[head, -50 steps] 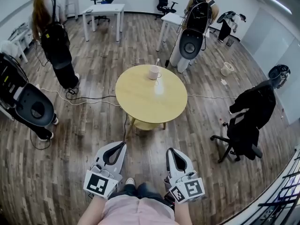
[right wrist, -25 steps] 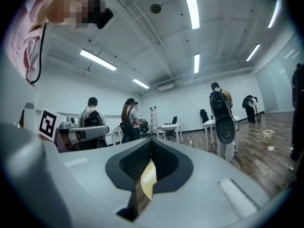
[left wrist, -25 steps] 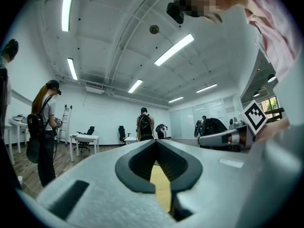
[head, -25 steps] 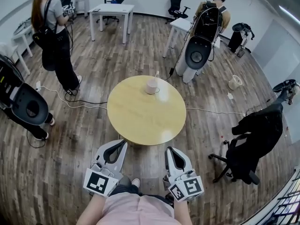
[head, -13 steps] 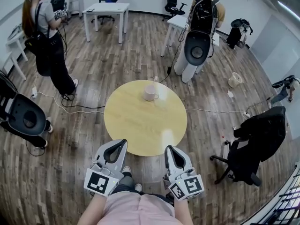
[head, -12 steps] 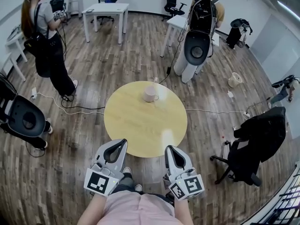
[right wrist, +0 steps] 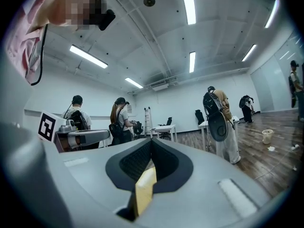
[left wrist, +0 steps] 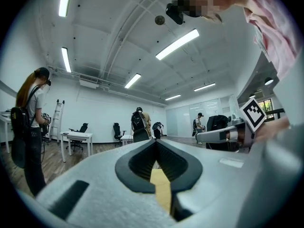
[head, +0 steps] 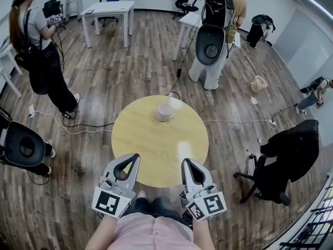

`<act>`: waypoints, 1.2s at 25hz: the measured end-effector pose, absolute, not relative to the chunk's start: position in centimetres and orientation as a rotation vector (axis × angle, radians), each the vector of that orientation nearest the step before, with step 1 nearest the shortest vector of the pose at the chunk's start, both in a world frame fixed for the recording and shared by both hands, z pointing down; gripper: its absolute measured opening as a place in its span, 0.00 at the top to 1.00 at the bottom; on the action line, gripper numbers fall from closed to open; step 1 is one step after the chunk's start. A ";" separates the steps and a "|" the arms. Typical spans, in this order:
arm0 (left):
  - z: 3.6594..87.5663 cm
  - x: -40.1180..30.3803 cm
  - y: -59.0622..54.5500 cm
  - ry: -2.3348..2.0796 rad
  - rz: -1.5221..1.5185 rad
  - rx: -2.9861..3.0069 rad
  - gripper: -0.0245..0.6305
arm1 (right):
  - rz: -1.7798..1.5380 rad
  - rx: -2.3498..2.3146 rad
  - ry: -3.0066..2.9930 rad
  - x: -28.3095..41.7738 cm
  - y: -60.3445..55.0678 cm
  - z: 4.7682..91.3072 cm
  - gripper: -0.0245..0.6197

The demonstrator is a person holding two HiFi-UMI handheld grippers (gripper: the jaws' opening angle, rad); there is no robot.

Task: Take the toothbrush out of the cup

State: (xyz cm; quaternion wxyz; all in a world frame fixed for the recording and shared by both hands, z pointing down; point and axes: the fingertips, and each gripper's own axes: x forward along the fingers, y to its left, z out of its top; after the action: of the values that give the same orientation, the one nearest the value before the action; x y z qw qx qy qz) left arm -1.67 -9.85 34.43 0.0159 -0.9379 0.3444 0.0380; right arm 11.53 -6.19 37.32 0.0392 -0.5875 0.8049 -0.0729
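Note:
A pale pink cup [head: 164, 111] stands on the far side of the round yellow table [head: 151, 150]. A thin white toothbrush [head: 170, 98] sticks up out of the cup. My left gripper [head: 136, 156] is shut and empty, held level over the table's near edge. My right gripper [head: 184, 161] is beside it, also shut and empty. Both are well short of the cup. In the left gripper view the left gripper [left wrist: 156, 142] has its tips meeting, with a strip of table showing through the gap behind them. The right gripper view shows the right gripper [right wrist: 151, 140] the same way.
A black office chair [head: 283, 152] draped with a jacket stands right of the table. A person with a backpack [head: 39, 61] stands far left, another person [head: 216, 33] beyond the table. Cables [head: 73, 126] lie on the wood floor. White desks [head: 106, 9] are at the back.
The table and cup have come nearer in the head view, and the table's near edge now lies under the gripper tips. Both grippers stay shut, side by side.

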 end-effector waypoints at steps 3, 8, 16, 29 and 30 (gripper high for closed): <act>34.8 -0.8 -11.4 1.091 0.108 -2.931 0.97 | -0.250 -1.806 2.477 12.5 -7.9 37.7 0.95; 36.0 0.9 -15.0 1.156 0.062 -2.937 0.97 | -0.295 -1.774 2.521 14.3 -11.9 38.7 0.95; 37.3 4.6 -20.2 1.263 0.073 -2.897 0.97 | -0.294 -1.698 2.620 18.4 -18.3 40.3 0.95; 39.2 7.2 -27.7 1.289 0.035 -2.951 0.97 | -0.362 -1.742 2.621 21.5 -28.6 43.9 0.95; 39.5 7.4 -28.4 1.283 0.028 -2.958 0.97 | -0.373 -1.736 2.620 21.4 -29.4 44.4 0.95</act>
State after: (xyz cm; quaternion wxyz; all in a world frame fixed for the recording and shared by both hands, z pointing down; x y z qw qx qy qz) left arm 7.39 -28.35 39.50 -0.0413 -0.9165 0.3977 0.0088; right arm 21.44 -29.42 44.39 -0.0118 -0.5483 0.8278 -0.1179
